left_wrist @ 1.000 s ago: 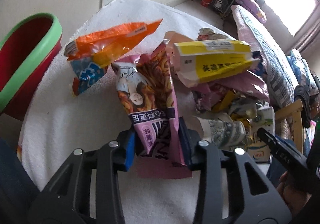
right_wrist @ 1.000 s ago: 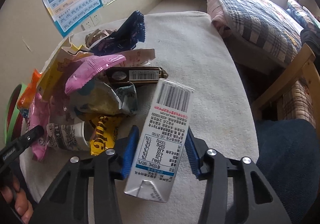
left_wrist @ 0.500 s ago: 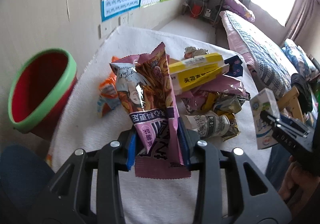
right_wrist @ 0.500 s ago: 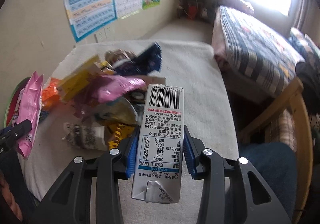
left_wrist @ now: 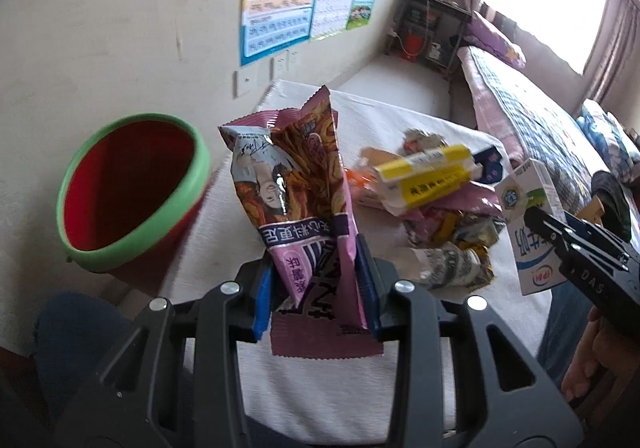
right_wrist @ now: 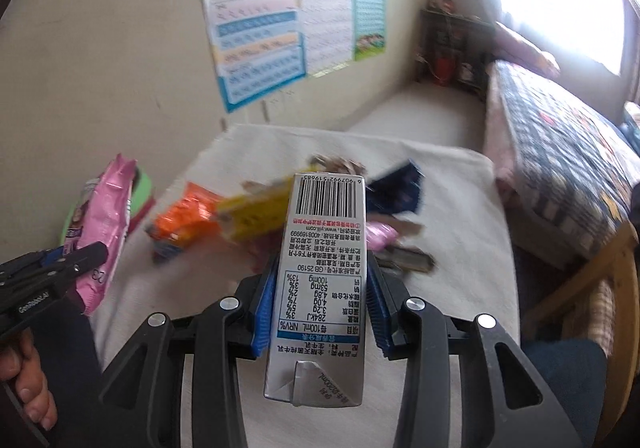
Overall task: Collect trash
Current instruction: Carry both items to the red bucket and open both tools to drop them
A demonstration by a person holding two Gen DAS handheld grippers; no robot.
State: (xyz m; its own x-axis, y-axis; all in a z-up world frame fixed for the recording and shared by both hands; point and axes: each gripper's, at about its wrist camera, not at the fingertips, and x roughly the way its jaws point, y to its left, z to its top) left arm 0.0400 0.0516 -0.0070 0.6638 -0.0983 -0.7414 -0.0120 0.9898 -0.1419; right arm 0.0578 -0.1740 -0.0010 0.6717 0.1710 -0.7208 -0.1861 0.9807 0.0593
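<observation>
My left gripper [left_wrist: 316,290] is shut on a pink snack bag [left_wrist: 296,204] printed with a face, held up above the white cloth. The same snack bag [right_wrist: 102,232] and left gripper [right_wrist: 60,268] show at the left edge of the right wrist view. My right gripper [right_wrist: 322,298] is shut on a silver milk carton [right_wrist: 324,280], barcode end pointing away; the carton [left_wrist: 532,224] and right gripper [left_wrist: 560,232] appear at the right of the left wrist view. A red bin with a green rim [left_wrist: 124,192] stands left of the table.
A pile of wrappers lies on the cloth-covered table [left_wrist: 400,120]: a yellow box [left_wrist: 428,176], an orange bag [right_wrist: 184,220], a dark blue wrapper [right_wrist: 400,192], a crumpled paper cup [left_wrist: 444,264]. A bed [right_wrist: 560,152] lies to the right and a wooden chair [right_wrist: 608,288] stands beside it.
Both grippers have risen off the table with their loads. The snack bag now hangs clear of the pile, and the bin has come more fully into view at the left.
</observation>
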